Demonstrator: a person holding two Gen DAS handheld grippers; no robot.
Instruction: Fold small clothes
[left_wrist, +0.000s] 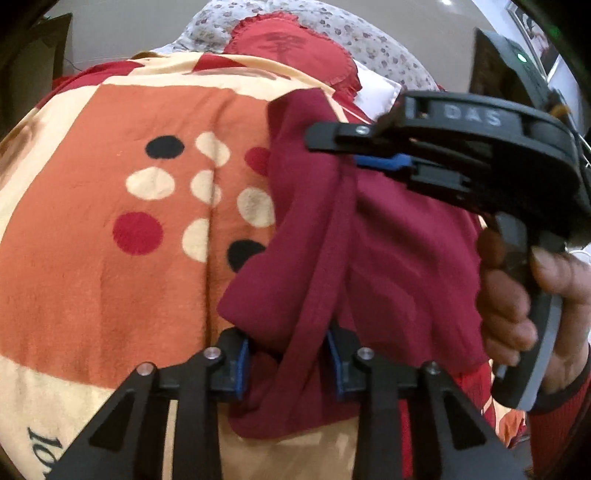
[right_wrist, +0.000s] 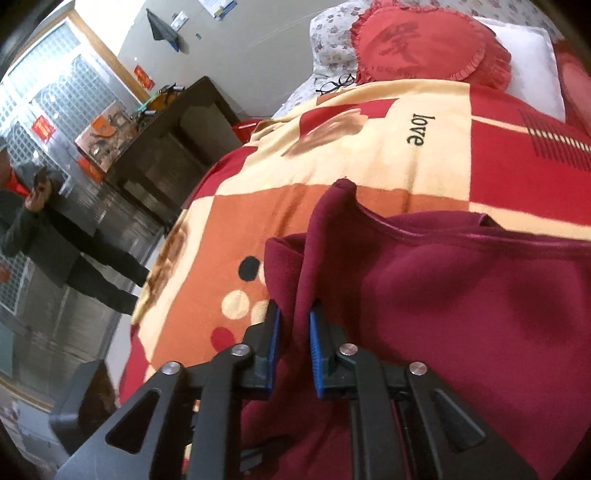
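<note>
A small maroon garment (left_wrist: 388, 251) lies bunched on a patterned blanket (left_wrist: 110, 206) on a bed. My left gripper (left_wrist: 288, 365) is shut on a thick fold of the garment between its blue pads. My right gripper (left_wrist: 347, 146) comes in from the right, held by a hand, and grips the garment's upper edge. In the right wrist view the right gripper (right_wrist: 293, 354) is shut on a raised fold of the maroon garment (right_wrist: 461, 314), which spreads to the right over the blanket (right_wrist: 369, 155).
A red heart-shaped cushion (right_wrist: 428, 44), a white pillow (right_wrist: 528, 62) and a floral pillow (left_wrist: 388, 40) lie at the head of the bed. Glasses (right_wrist: 334, 83) rest near them. A dark cabinet (right_wrist: 170, 147) and a standing person (right_wrist: 44, 236) are left of the bed.
</note>
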